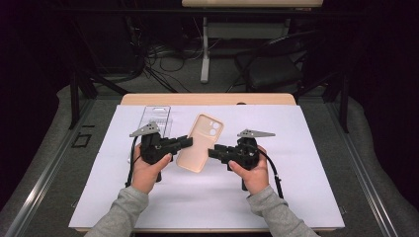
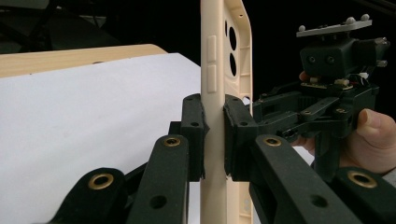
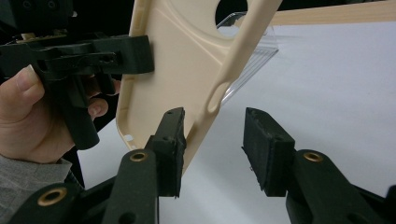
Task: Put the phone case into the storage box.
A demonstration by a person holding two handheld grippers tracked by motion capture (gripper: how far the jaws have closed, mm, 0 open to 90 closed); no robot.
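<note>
A beige phone case (image 1: pixel 200 143) is held tilted above the white sheet between both grippers. My left gripper (image 1: pixel 188 142) is shut on the case's left long edge; in the left gripper view its pads (image 2: pixel 192 122) pinch the case (image 2: pixel 224 56) edge-on, beside the side buttons. My right gripper (image 1: pixel 211 153) reaches the case's lower right edge from the right. In the right gripper view its jaws (image 3: pixel 214 122) stand apart around the case's rim (image 3: pixel 177 70): the left pad (image 3: pixel 170 140) lies against the rim and the right pad (image 3: pixel 264 149) is well clear of it.
A clear plastic package (image 1: pixel 154 118) lies on the white sheet (image 1: pixel 296 187) behind my left gripper. The sheet covers most of a wooden table (image 1: pixel 207 98). Beyond the table are a dark floor, cables and a desk leg.
</note>
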